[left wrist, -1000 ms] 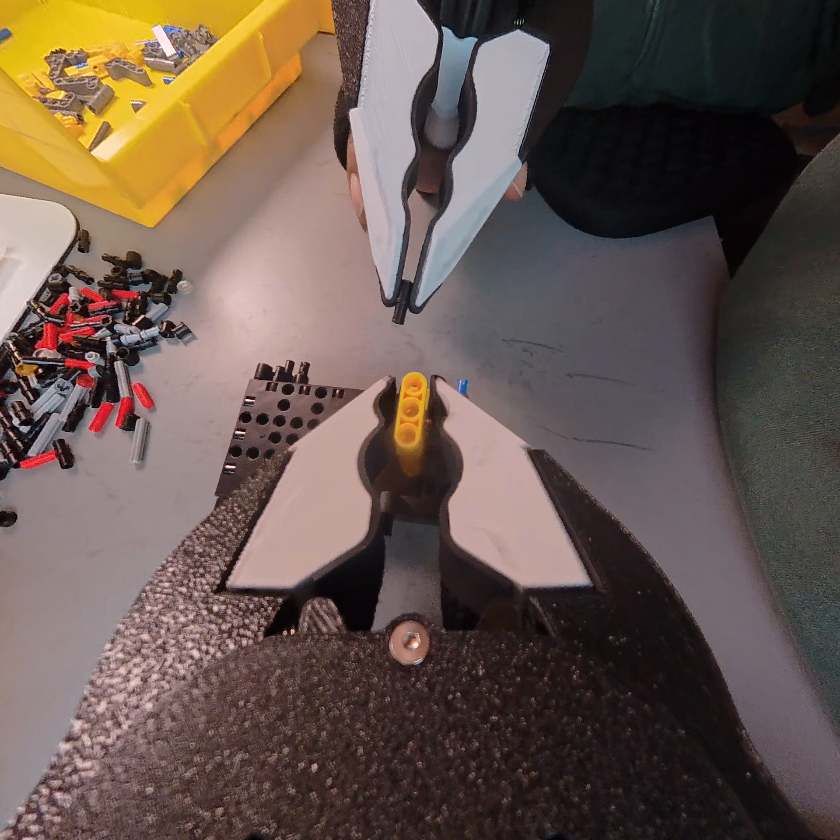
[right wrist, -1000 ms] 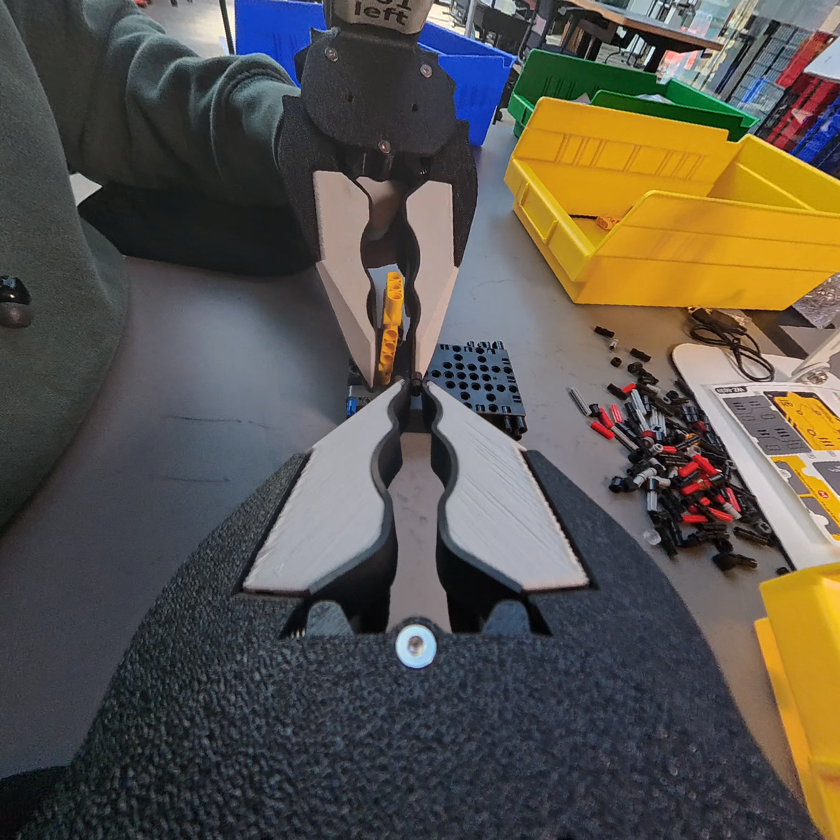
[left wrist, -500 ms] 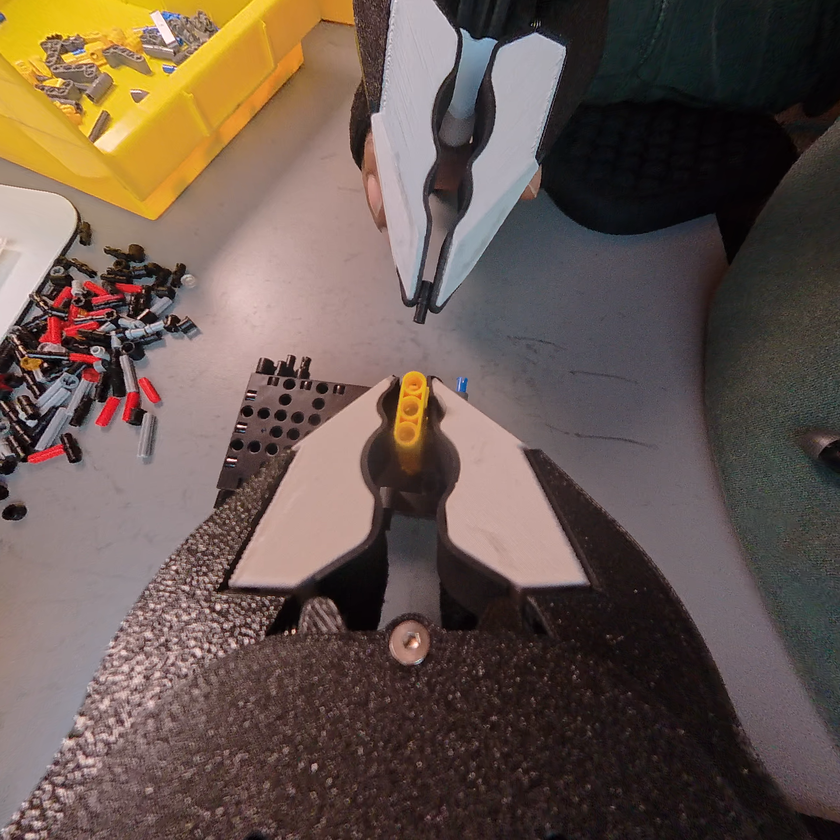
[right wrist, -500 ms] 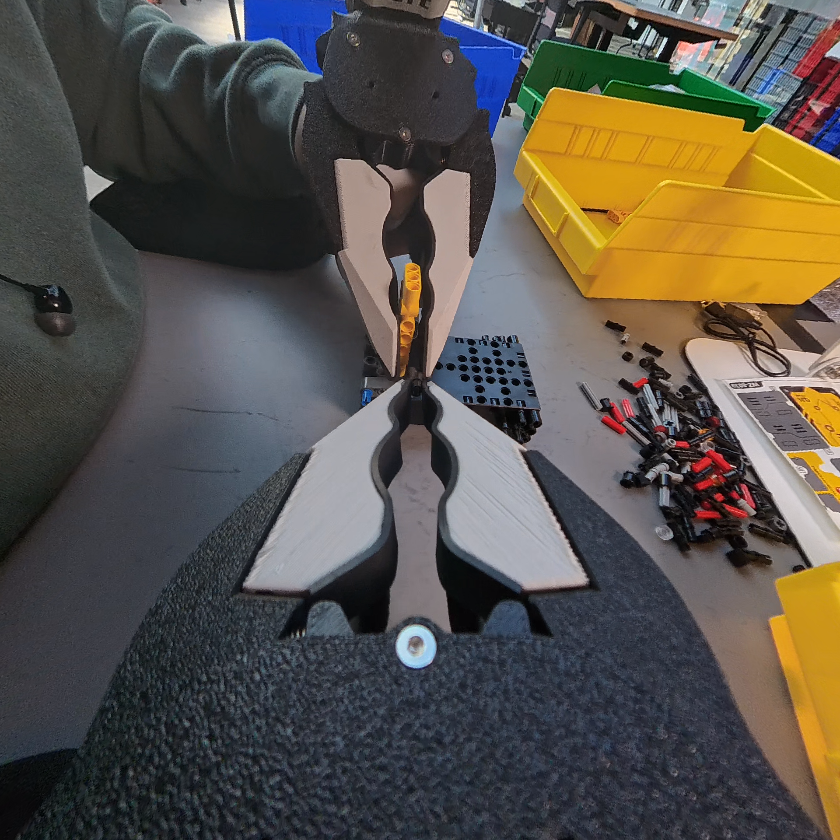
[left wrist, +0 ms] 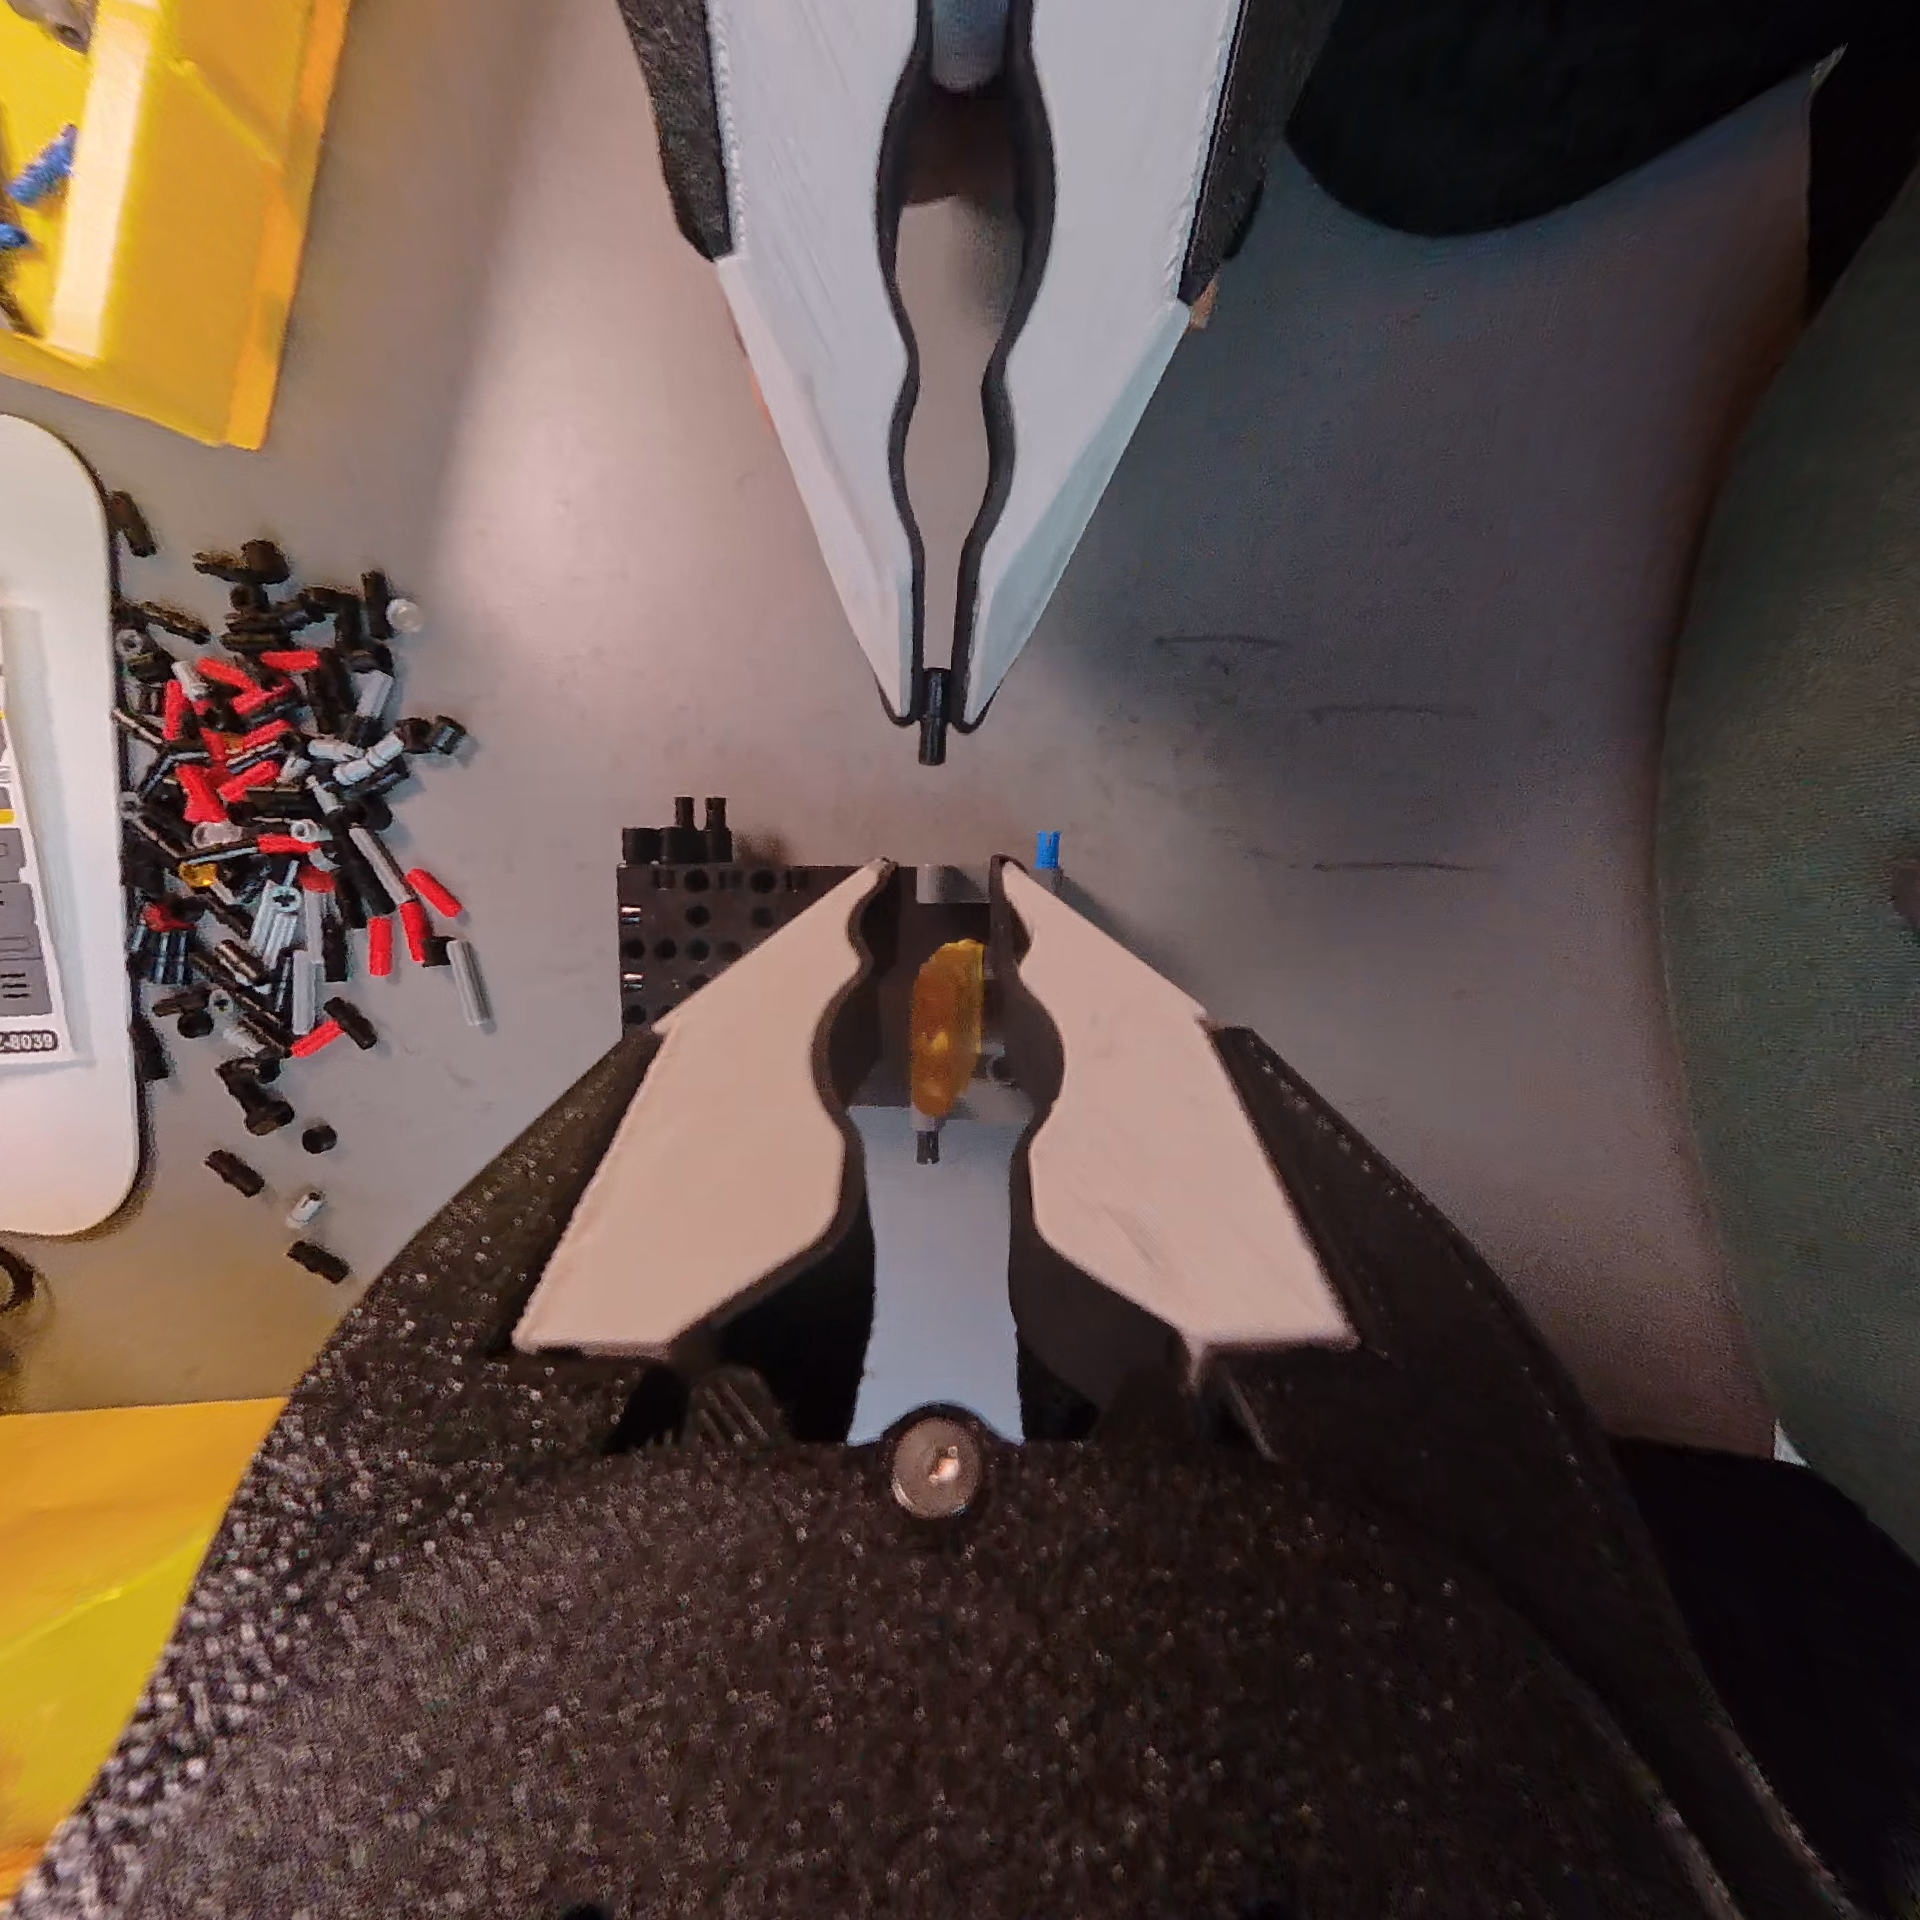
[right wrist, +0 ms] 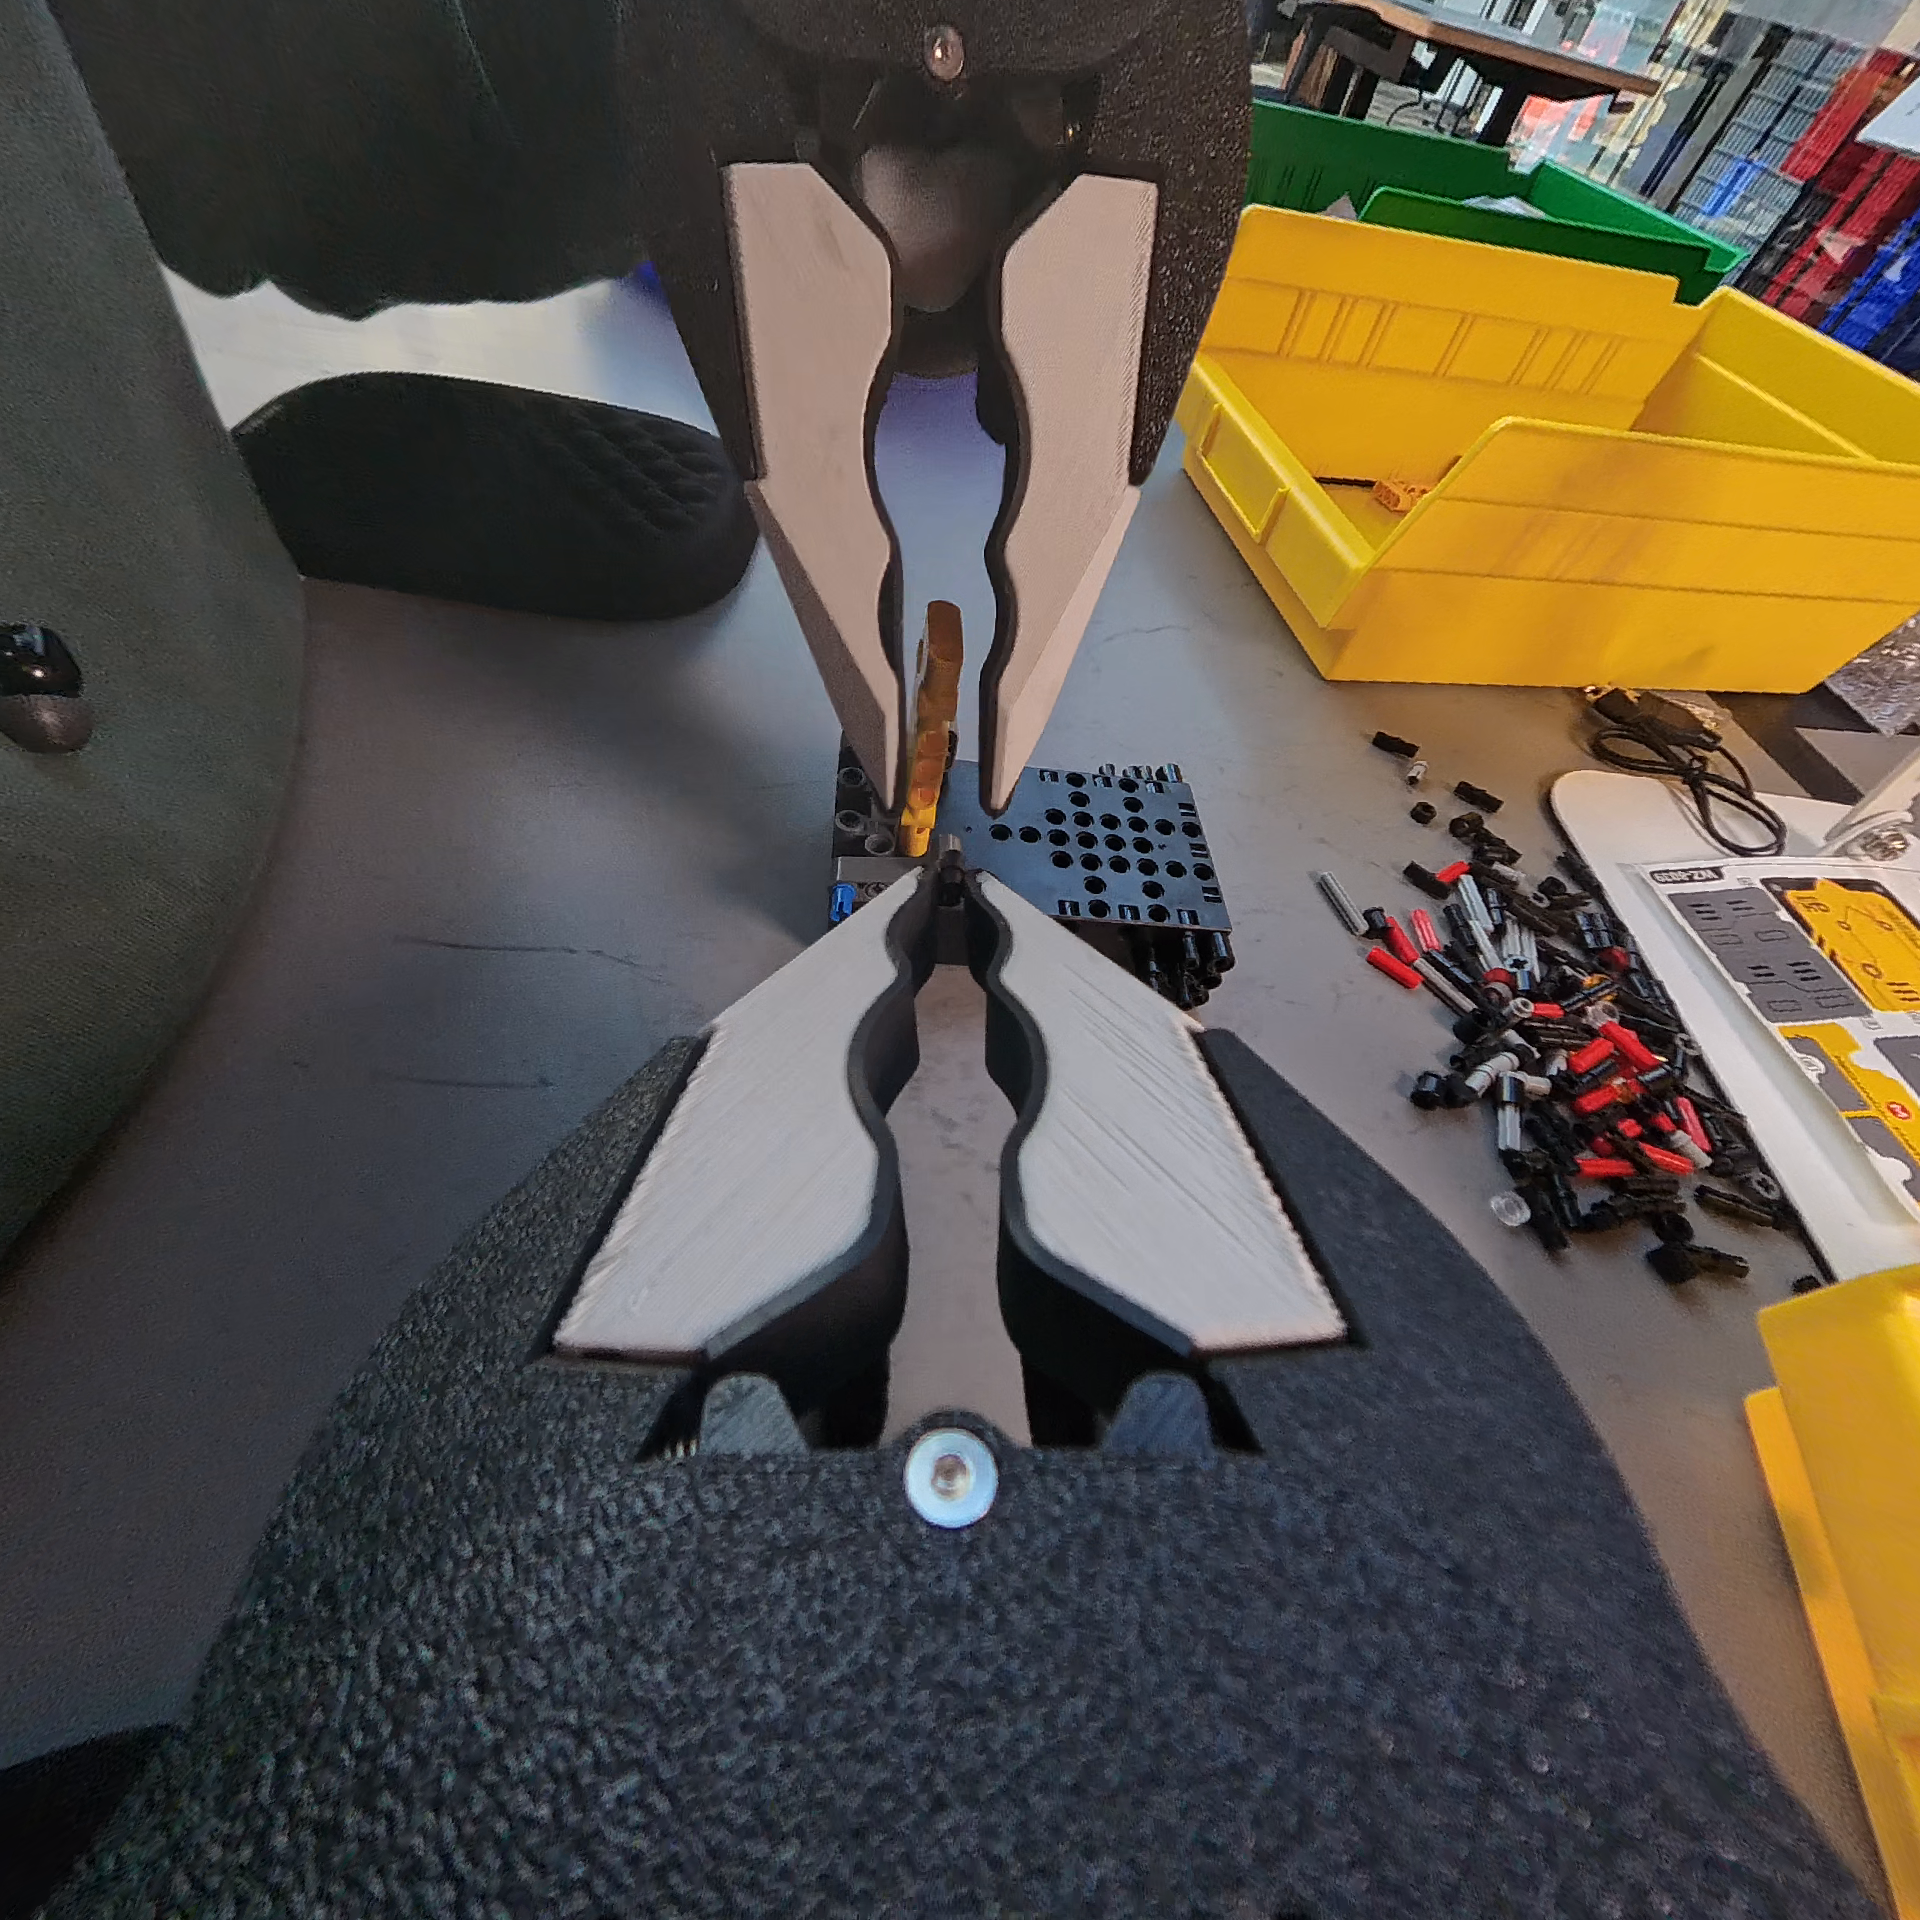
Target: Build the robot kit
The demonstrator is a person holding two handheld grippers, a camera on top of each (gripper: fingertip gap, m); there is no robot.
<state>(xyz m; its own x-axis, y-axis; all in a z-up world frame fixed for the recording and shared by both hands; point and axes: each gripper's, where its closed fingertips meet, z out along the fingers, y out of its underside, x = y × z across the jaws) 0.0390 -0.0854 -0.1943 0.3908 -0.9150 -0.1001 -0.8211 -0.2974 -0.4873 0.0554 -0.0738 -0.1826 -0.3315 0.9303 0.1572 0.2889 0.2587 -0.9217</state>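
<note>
My right gripper (right wrist: 948,878) is closest to me. Its claw is pressed together on a short black plastic pin (right wrist: 948,860), caught only at the very tips. That leaves most of the pin sticking out bare ahead of the fingers, pointing across at the other tool.

Just past it a flat black plastic plate full of round holes (right wrist: 1101,852) lies on the grey desk (right wrist: 520,935). It sits a little in from the edge where the person's green sleeve rests. A small blue peg (left wrist: 1049,847) sticks out at the corner of the plate.

My left gripper (left wrist: 940,868) comes down over that end of the plate, facing the right one. Its claw is spread wider than the yellow plastic beam with a row of holes (right wrist: 930,717) standing between the fingers. The beam looks blurred and seems to lean on one finger without being squeezed, its lower end down at the plate. I judge it loose, not gripped.

Farther from that edge, a heap of small red, black and grey pins (right wrist: 1558,1060) is scattered beside a white board carrying a printed sheet (right wrist: 1766,935). Beyond these a yellow plastic bin (right wrist: 1558,520) sits toward the far edge.
</note>
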